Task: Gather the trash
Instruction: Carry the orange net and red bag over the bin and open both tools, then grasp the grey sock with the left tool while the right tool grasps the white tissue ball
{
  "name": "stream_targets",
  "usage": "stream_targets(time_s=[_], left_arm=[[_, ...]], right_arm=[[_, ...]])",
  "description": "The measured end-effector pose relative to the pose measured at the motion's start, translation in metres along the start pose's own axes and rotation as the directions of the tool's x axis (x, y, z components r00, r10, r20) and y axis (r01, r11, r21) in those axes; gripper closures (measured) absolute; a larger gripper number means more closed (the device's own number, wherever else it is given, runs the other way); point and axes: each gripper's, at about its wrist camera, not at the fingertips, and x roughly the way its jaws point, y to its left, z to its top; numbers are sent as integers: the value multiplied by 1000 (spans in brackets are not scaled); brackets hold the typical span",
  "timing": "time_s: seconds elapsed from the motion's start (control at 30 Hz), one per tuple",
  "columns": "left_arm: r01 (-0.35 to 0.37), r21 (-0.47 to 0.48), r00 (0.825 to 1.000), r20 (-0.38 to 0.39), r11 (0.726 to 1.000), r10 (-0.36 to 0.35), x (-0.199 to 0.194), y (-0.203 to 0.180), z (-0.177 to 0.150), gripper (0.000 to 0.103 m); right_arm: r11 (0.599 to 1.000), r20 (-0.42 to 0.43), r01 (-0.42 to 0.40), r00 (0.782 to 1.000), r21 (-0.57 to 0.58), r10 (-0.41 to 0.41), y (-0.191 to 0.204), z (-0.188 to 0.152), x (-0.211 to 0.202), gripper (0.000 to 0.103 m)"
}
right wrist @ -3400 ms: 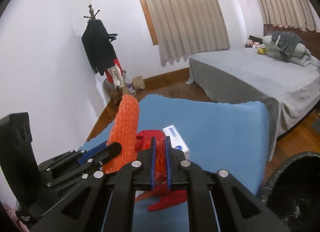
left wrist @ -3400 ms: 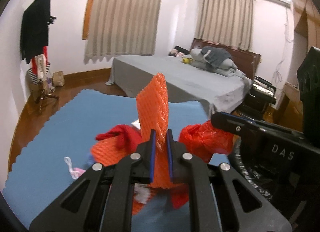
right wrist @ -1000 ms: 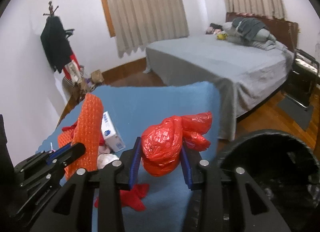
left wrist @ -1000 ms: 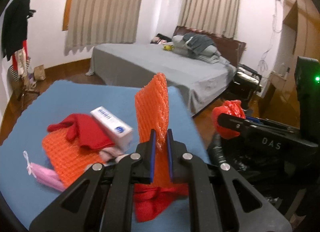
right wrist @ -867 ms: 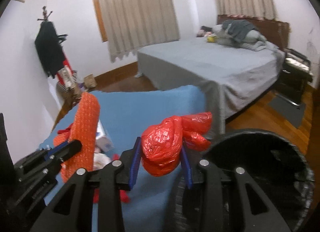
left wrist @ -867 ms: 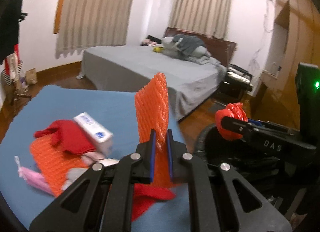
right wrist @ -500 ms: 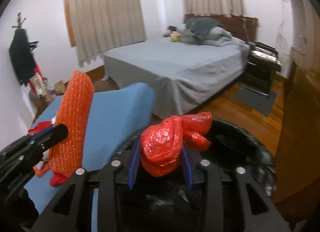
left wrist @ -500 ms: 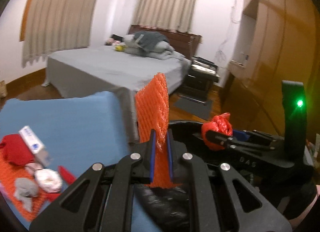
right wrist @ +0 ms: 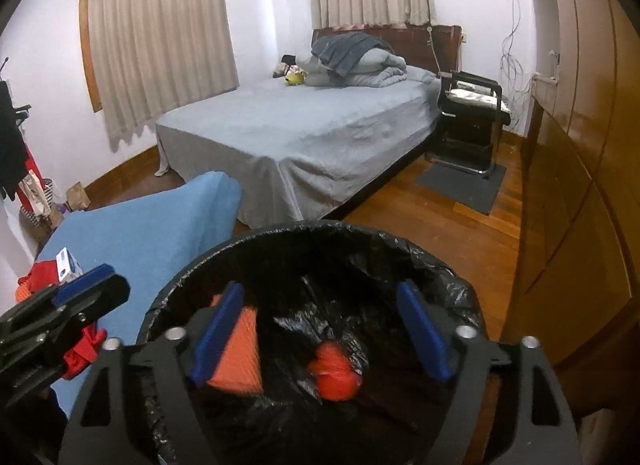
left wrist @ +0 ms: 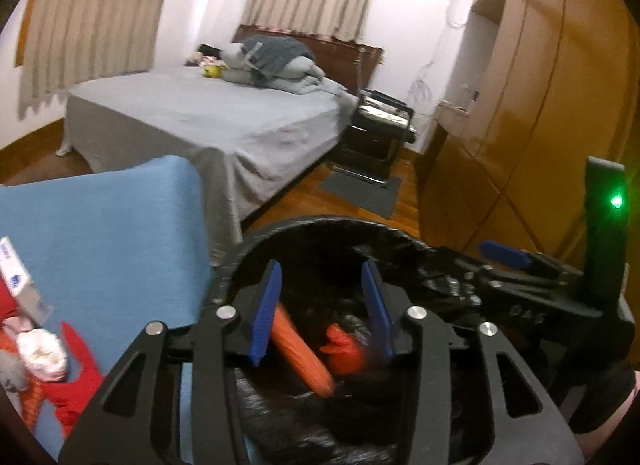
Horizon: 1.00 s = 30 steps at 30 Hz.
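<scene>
Both tools' jaws, just opened, hang above bin-dropped orange netting [right wrist: 236,361].

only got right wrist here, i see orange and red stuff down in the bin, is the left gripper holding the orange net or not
observer: No. In the left wrist view the left gripper is open, its jaws have just been opening, and the orange net lies loose in the bin below, not pinched.
operator: any trash on the mat i cant see
observer: Yes, a white crumpled wad sits on the blue mat beside the red scrap.
</scene>
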Motion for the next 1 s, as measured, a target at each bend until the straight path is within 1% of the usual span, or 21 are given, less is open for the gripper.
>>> stream_targets(time_s=[0.03,0.07,0.13,0.2,0.27,0.33,0.4,0.47,0.53,0.67,0.7,0.8,0.87,0.9,1.0], left_arm=[[-24,-2,1000,8,1000,24,-3,5,0,52],[-54,-7,998,18,998,54,-8,12,-2,50],[-106,-18,994,33,994,106,-21,25,0,44],[-163,-34,985,52,986,164,-37,42,-2,39],[-232,-48,969,70,971,235,-55,61,-6,35],[-284,-64,954,79,957,289,-71,75,-6,30],[-343,-93,933,83,935,350,-87,95,-12,27],[-384,-111,916,80,916,394,-101,107,-13,25],[-432,-133,894,67,892,443,-114,123,-16,24],[-497,-171,859,40,851,510,-132,151,-26,23],[-518,-172,847,31,838,530,-134,158,-29,23],[-544,-175,832,17,820,555,-144,174,-40,23],[-551,-179,828,7,815,561,-148,181,-46,24],[-552,-182,827,2,814,562,-148,185,-49,27],[-546,-181,833,-13,818,553,-144,189,-53,34]], right_arm=[[1000,7,-12,1000,-5,12,6,0,-1,12],[999,18,-30,999,-14,30,14,1,-2,7],[997,37,-66,997,-34,68,29,1,-5,6],[992,38,-116,992,-59,118,47,0,-4,6],[981,35,-168,985,-96,172,72,-1,-2,6],[970,26,-207,977,-124,212,94,-1,0,6],[958,12,-249,967,-145,253,115,-5,2,6],[941,-12,-297,954,-162,299,138,-10,6,6],[925,-33,-333,942,-182,333,160,-17,10,6],[895,-71,-386,922,-222,380,199,-30,17,6],[888,-81,-400,917,-229,392,208,-33,20,6],[870,-104,-431,902,-239,419,229,-39,31,6],[863,-123,-443,897,-242,425,242,-44,39,7],[864,-125,-443,896,-241,425,244,-45,41,7],[868,-134,-439,898,-230,419,248,-47,46,8]])
